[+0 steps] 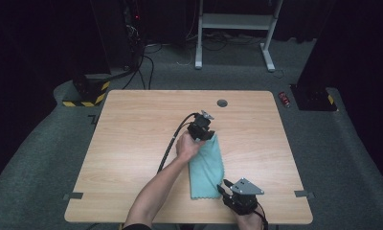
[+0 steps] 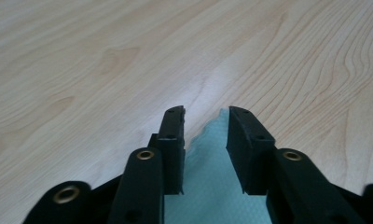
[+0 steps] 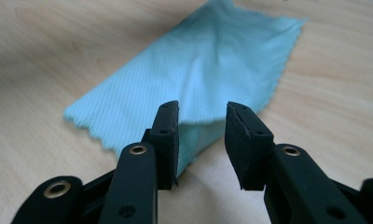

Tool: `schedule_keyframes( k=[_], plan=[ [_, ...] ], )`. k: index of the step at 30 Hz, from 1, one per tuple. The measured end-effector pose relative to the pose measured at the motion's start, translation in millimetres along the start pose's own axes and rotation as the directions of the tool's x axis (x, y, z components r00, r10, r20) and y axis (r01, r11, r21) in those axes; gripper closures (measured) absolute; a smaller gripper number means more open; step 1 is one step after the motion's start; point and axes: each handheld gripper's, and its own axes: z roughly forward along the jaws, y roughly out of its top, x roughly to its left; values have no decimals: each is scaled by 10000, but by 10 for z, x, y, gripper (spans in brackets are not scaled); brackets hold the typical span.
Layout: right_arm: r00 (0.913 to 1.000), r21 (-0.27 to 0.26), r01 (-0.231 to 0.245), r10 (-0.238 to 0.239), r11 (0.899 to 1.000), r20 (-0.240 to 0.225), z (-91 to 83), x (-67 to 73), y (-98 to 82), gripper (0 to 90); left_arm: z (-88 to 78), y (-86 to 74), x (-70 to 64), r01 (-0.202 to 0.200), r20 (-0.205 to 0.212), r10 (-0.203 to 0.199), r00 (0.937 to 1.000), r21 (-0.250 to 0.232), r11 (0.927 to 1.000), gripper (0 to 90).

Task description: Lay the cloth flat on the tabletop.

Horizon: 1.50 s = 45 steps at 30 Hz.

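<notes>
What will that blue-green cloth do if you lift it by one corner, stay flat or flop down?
The cloth would probably flop and hang: it is thin, lies flat on the table, and already shows a soft crease down its middle. It likely weighs very little for its size. Pushed sideways, it would more likely bunch up than slide as one piece, since nothing stiffens it.

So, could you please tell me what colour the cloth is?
The cloth is light teal, best seen in the right gripper view.
</notes>
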Motion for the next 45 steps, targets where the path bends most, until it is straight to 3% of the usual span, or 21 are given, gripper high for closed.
schedule_keyframes(
  k=[4, 7, 12, 16, 18, 21, 23, 27, 30, 31, 34, 36, 38, 41, 45],
  plan=[
    [9998, -59, 156, -156, 9999, -107, 21, -76, 110, 658, -205, -144, 88, 11, -157, -13, 9999, -109, 9999, 606],
    [9988, 235, 336, -327, 9992, -372, 100, -110, 176, 668, -294, -314, 140, 196, -260, -196, 9995, 3, 9998, 584],
    [9963, 1158, 719, -660, 9907, -543, 236, -141, 136, 692, -230, -536, 163, 401, -613, -374, 9974, 431, 9983, 570],
    [9963, 1688, 789, -717, 9825, -482, 216, -179, 32, 693, -169, -591, 272, 652, -984, -594, 9934, 569, 9962, 569],
    [9957, 1755, 879, -817, 9806, -426, 205, -184, 18, 690, -187, -591, 309, 553, -1346, -476, 9898, 544, 9970, 578],
    [9935, 1322, 1038, -965, 9858, -602, 201, -142, 88, 677, -275, -600, 324, 849, -883, -817, 9927, 330, 9958, 570],
    [9912, 1210, 1145, -1051, 9860, -810, 259, -82, 155, 673, -370, -613, 226, 635, -463, -631, 9969, 73, 9980, 551],
    [9846, 1444, 1526, -1378, 9777, -1076, 452, 27, 215, 667, -491, -729, 20, 364, 10, -364, 9993, 127, 9993, 512],
    [9811, 1566, 1739, -1574, 9722, -1123, 522, 85, 206, 652, -521, -899, -102, 240, -108, -235, 9997, 533, 9983, 504],
    [9809, 1566, 1734, -1562, 9723, -1163, 518, 83, 206, 641, -526, -964, -124, 248, -277, -228, 9994, 708, 9972, 504],
    [9778, 1541, 1809, -1607, 9714, -1346, 490, 77, 206, 617, -639, -1112, -140, 427, -536, -396, 9978, 583, 9974, 513],
    [9784, 1357, 1693, -1499, 9762, -1422, 447, 59, 209, 601, -743, -1184, -161, 468, -645, -431, 9970, 564, 9973, 519],
    [9807, 1236, 1541, -1366, 9803, -1398, 402, 10, 217, 598, -836, -1235, -215, 646, -282, -635, 9976, 366, 9972, 505],
    [9844, 1279, 1386, -1224, 9821, -1267, 374, -47, 205, 597, -914, -1247, -370, 186, -95, -184, 9998, 296, 9994, 474],
    [9842, 1372, 1425, -1257, 9802, -1244, 386, -81, 183, 595, -946, -1261, -519, 460, 418, -464, 9980, 102, 9989, 444]
  ],
)
